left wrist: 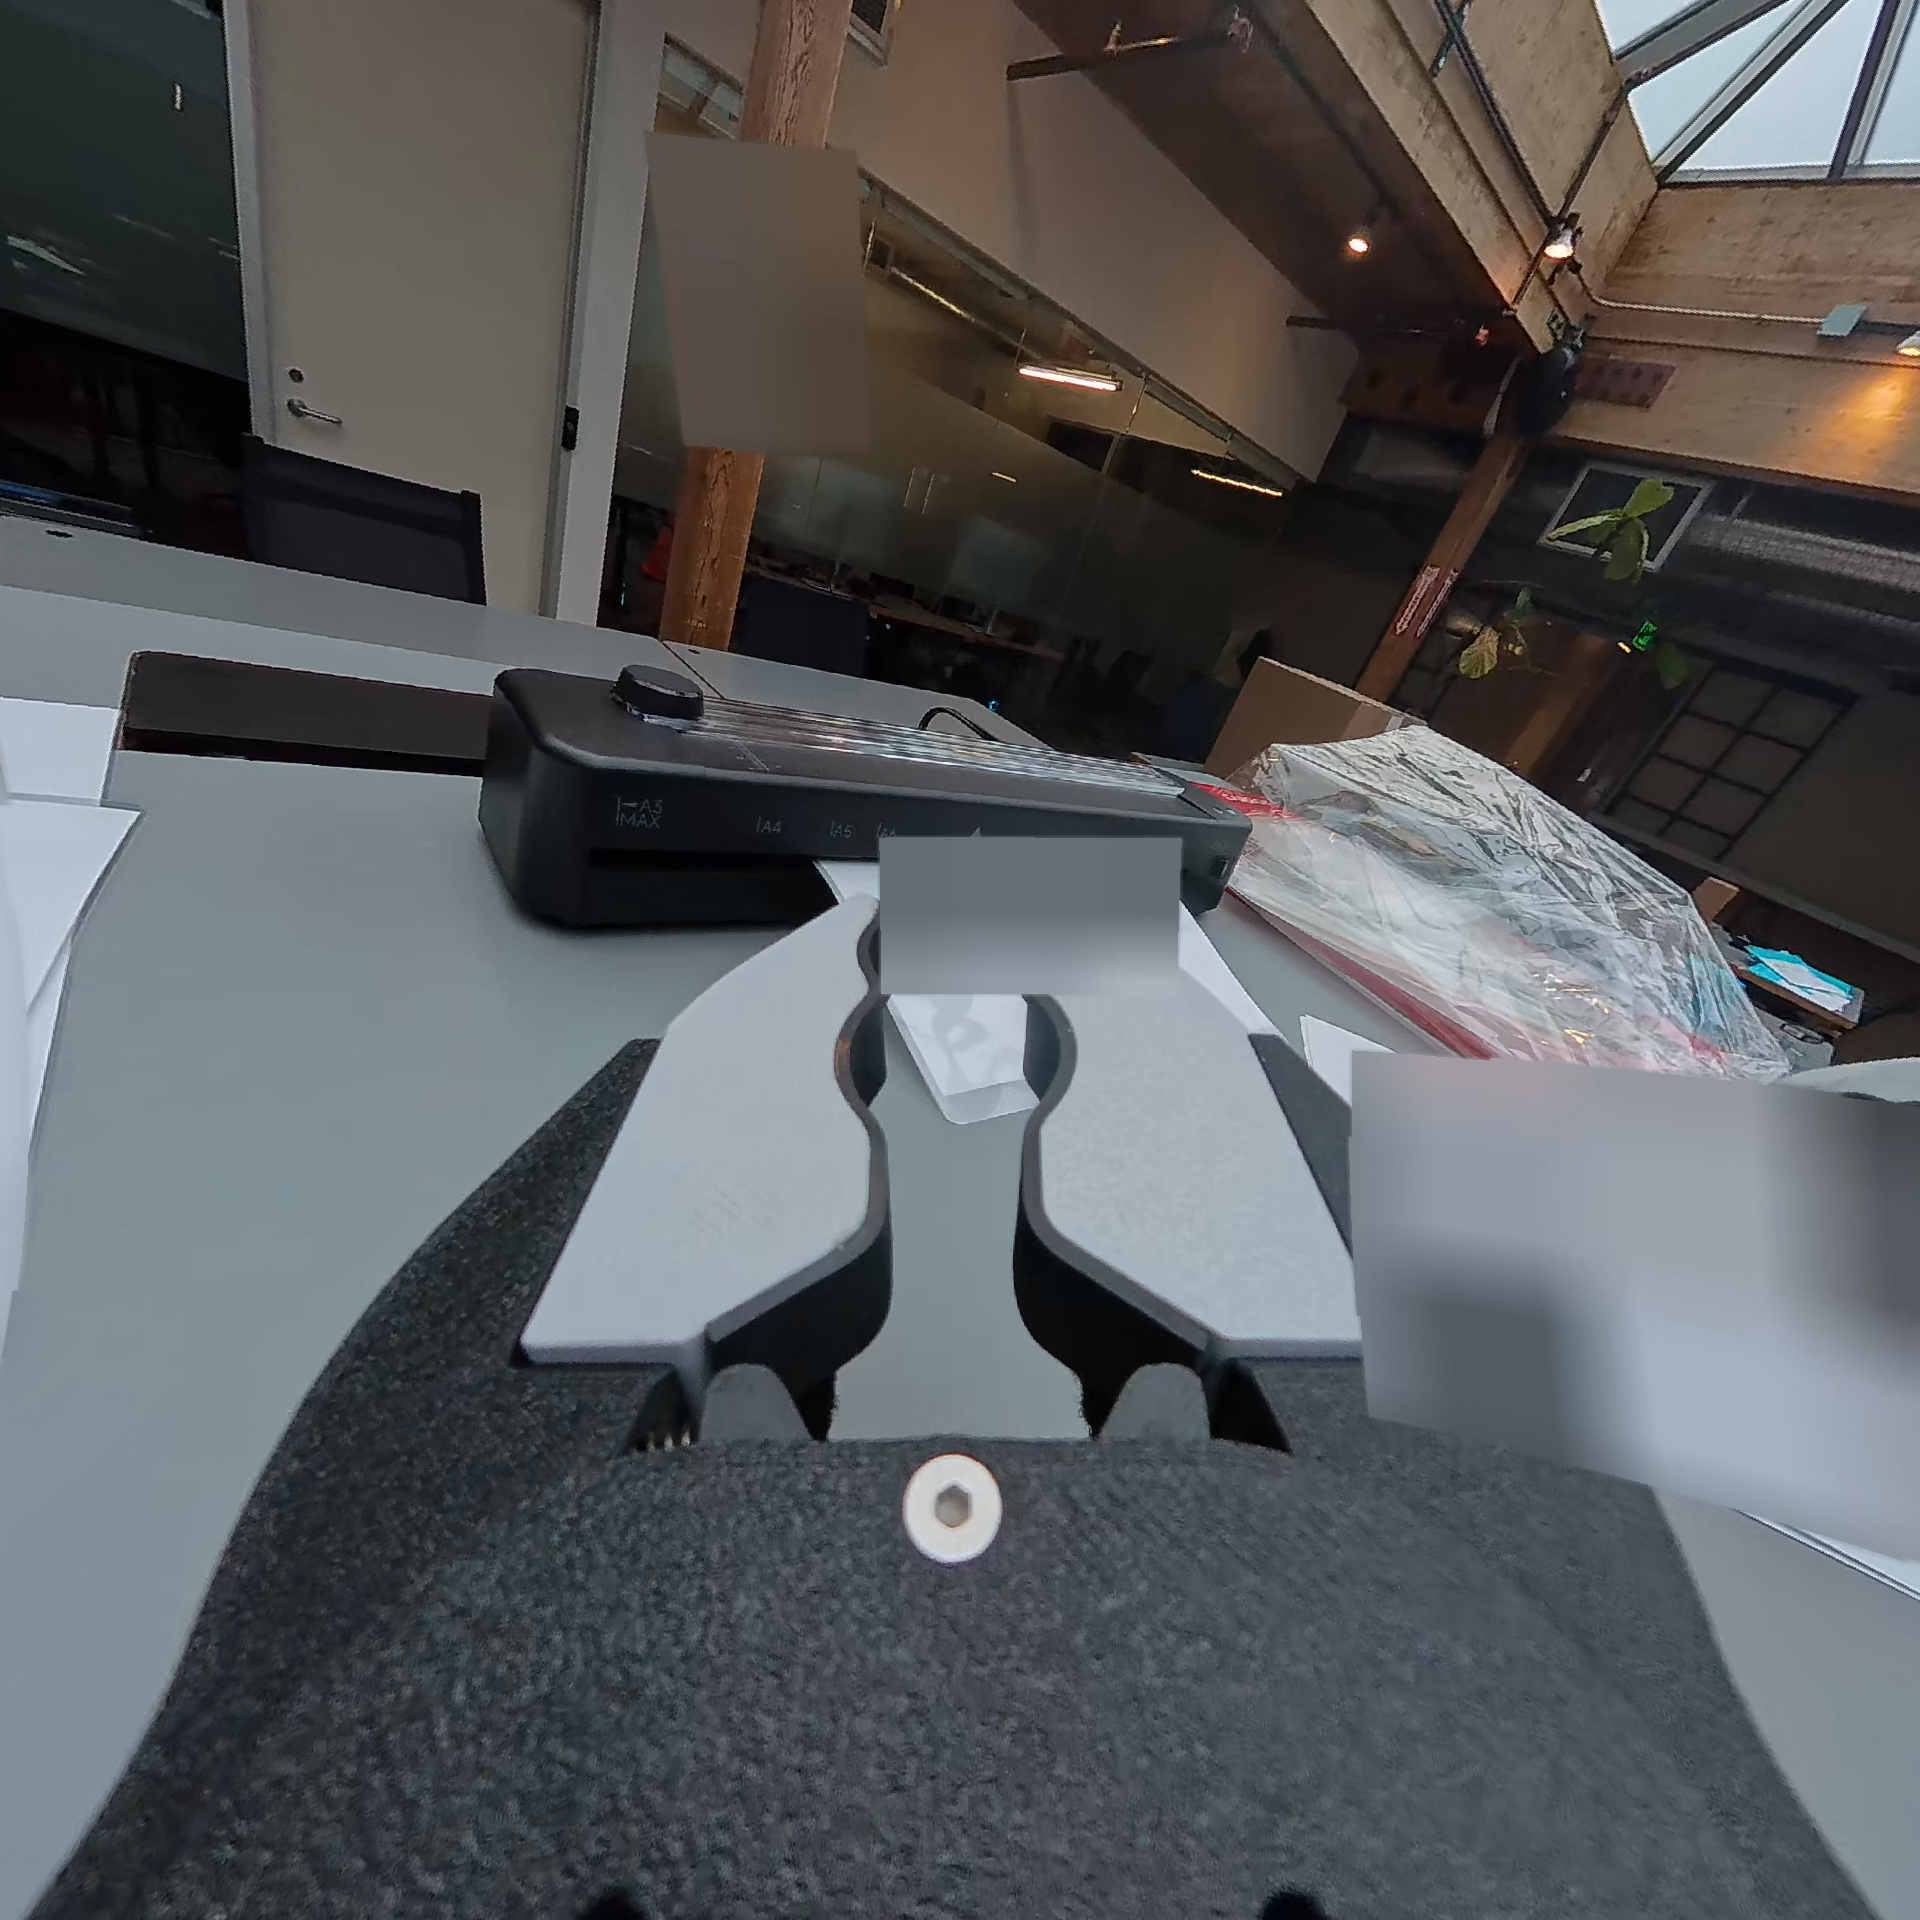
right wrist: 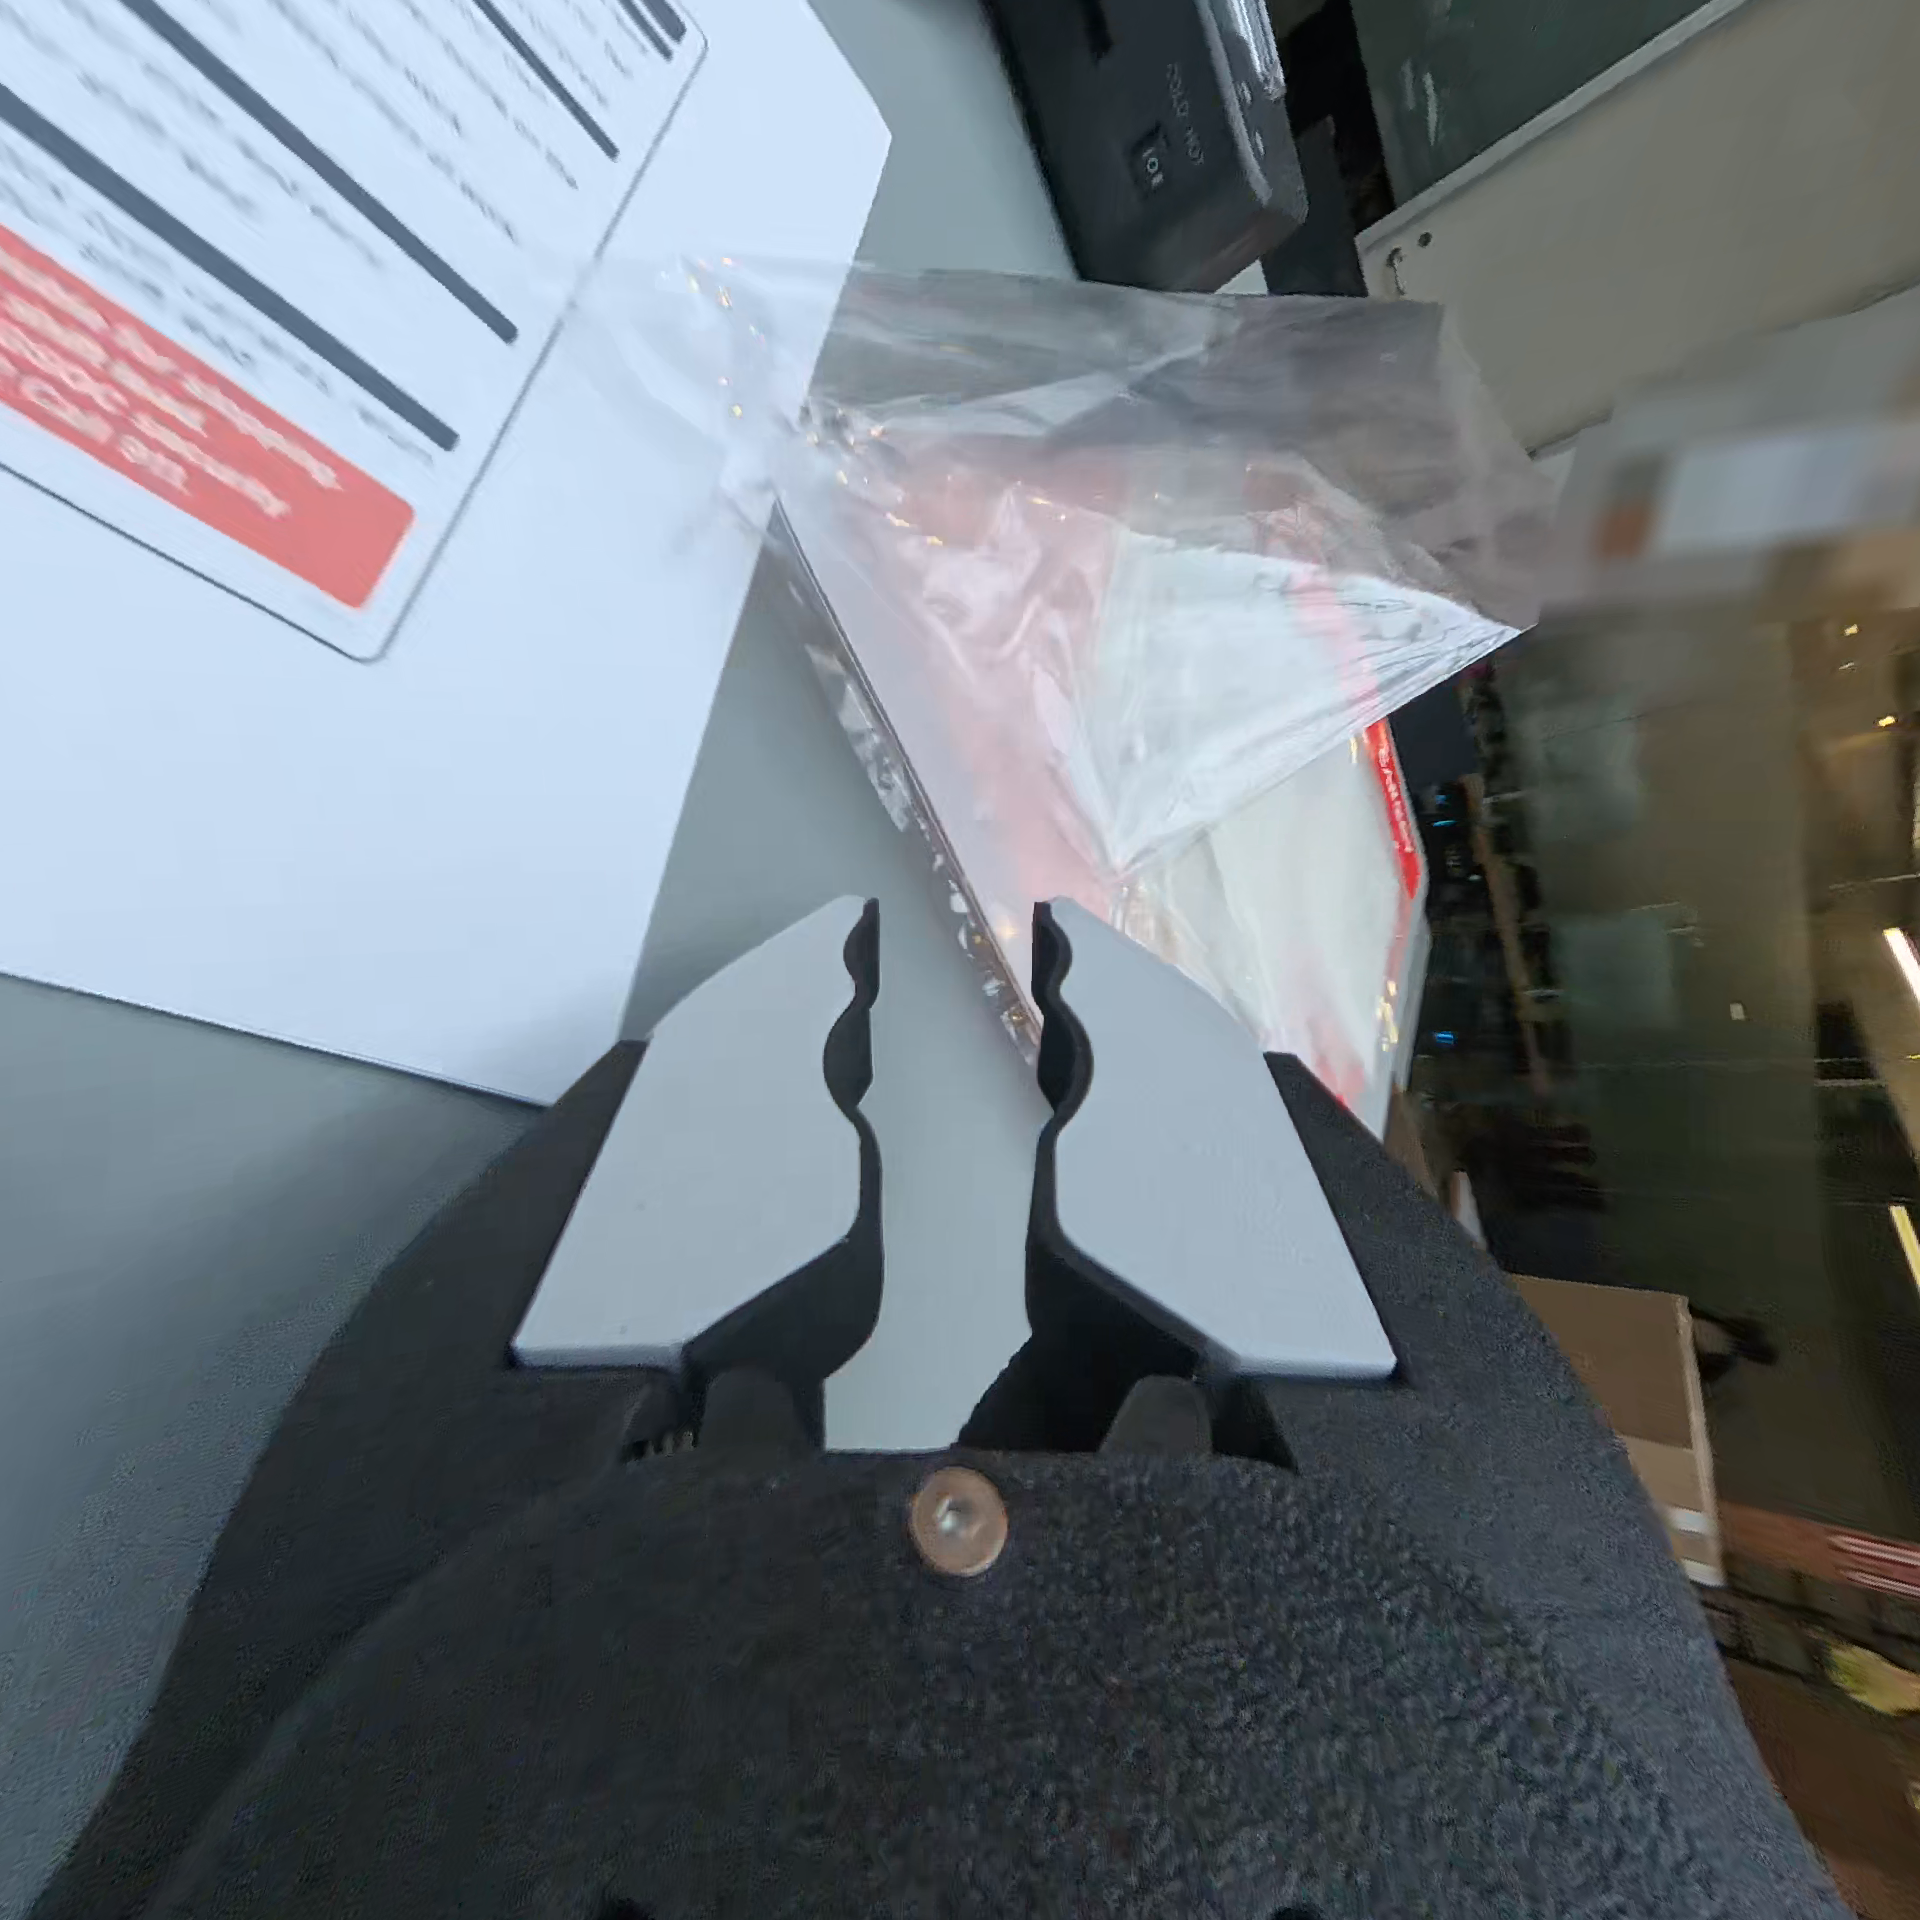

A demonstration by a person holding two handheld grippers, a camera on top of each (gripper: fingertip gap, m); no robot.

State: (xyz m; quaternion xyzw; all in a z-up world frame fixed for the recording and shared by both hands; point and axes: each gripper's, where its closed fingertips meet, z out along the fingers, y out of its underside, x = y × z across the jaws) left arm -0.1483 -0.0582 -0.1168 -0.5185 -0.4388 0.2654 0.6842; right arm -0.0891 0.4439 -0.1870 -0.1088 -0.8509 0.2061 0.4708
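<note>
My left gripper (left wrist: 956,966) hovers low over the grey table (left wrist: 312,1039), pointing at the slot of a black laminator (left wrist: 831,810). Its fingers stand apart, and a blurred patch hides the tips. A small clear laminated card (left wrist: 971,1055) lies in the gap between them, reaching toward the slot. I cannot see the fingers pinching it. My right gripper (right wrist: 956,914) is open and empty above the table. Its tips are at the near edge of a red-and-white pack in loose clear plastic wrap (right wrist: 1143,644).
White paper sheets (left wrist: 52,883) lie at the left. A white sheet with a red-and-black printed label (right wrist: 312,364) lies left of the right gripper. The wrapped pack (left wrist: 1455,894) sits right of the laminator, whose switch end (right wrist: 1164,145) shows. Cardboard boxes (left wrist: 1299,707) stand behind.
</note>
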